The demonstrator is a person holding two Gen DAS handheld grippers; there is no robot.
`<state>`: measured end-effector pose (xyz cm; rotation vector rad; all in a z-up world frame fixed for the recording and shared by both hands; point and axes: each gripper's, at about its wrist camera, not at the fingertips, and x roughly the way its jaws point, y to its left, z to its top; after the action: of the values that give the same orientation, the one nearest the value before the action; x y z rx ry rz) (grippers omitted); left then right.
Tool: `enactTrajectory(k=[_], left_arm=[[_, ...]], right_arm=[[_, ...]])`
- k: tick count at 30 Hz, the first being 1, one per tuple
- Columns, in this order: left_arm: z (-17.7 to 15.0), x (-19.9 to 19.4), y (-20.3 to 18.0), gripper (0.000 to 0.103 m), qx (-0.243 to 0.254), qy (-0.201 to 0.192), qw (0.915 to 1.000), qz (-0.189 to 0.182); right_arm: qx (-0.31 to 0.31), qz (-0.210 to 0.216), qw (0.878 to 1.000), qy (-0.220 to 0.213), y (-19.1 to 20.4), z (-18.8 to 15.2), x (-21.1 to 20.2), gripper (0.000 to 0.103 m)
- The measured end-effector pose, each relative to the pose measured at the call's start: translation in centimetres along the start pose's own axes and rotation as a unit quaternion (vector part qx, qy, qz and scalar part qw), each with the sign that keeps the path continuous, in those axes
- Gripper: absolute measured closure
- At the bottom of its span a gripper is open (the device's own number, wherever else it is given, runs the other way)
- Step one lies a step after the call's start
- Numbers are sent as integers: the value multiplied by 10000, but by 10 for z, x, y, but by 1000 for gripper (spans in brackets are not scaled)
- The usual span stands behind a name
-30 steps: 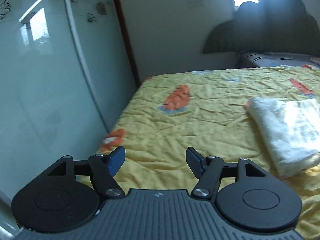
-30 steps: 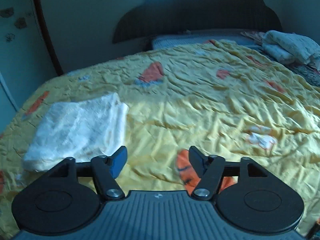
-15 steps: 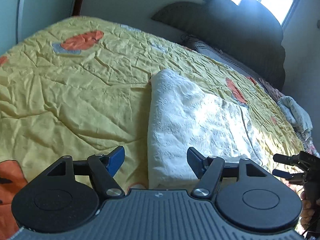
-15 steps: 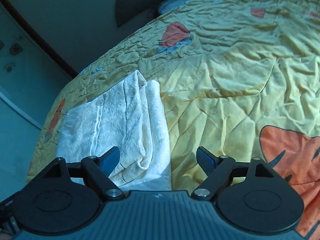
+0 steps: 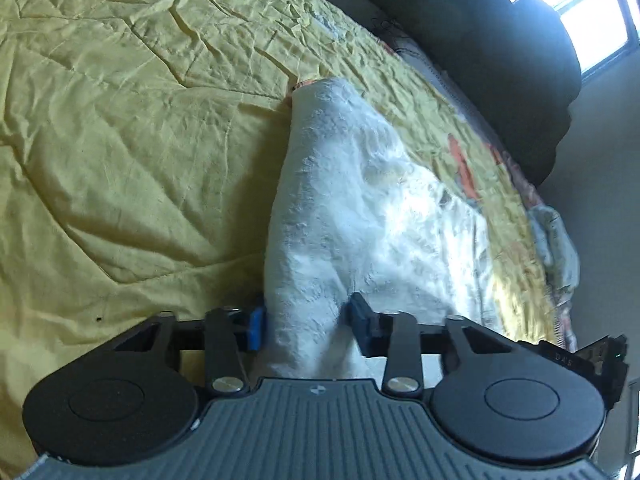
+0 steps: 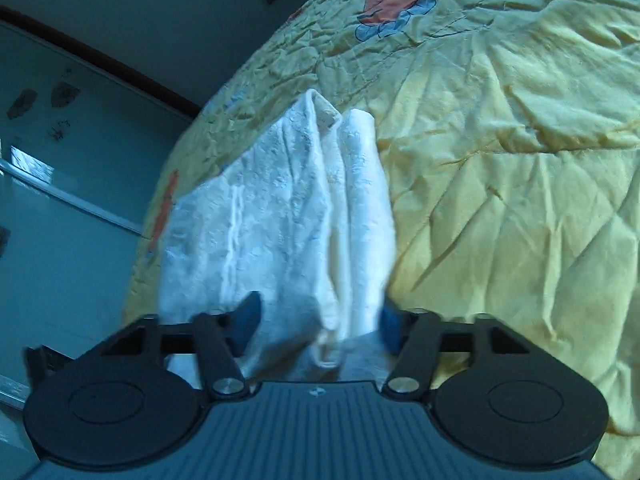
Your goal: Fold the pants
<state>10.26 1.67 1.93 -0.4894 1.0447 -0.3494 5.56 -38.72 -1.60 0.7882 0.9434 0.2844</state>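
Here pants sit between closing hand-held gripper jaws.

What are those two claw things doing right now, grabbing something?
Left gripper: jaws closing on the near edge of the white pants.
Right gripper: jaws closing on the pants' other near corner.

pants: on the bedspread, near its front edge; left gripper: astride the near left corner; right gripper: astride the near right corner; headboard: behind the bedspread
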Motion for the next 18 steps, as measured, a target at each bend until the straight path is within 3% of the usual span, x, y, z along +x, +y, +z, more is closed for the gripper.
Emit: enactTrajectory(k=[3, 5, 7, 13, 18], left_arm=[[2, -4, -14, 74, 448, -7, 9986, 264], [4, -14, -25, 82, 772, -159, 9959, 452], [7, -28, -34, 84, 1026, -309, 9929, 508], [8, -71, -15, 85, 1238, -727, 9851, 946], [-4, -61, 15, 85, 1173, -514, 9848, 1169]], right_arm=[[-153, 3, 9999, -26, 3, -3, -4, 71], [-244, 15, 9997, -84, 11, -4, -6, 74], [-301, 167, 9994, -79, 22, -3, -4, 76], [-651, 667, 9954, 214, 63, -17, 17, 76], [-620, 515, 9962, 327, 58, -25, 34, 76]])
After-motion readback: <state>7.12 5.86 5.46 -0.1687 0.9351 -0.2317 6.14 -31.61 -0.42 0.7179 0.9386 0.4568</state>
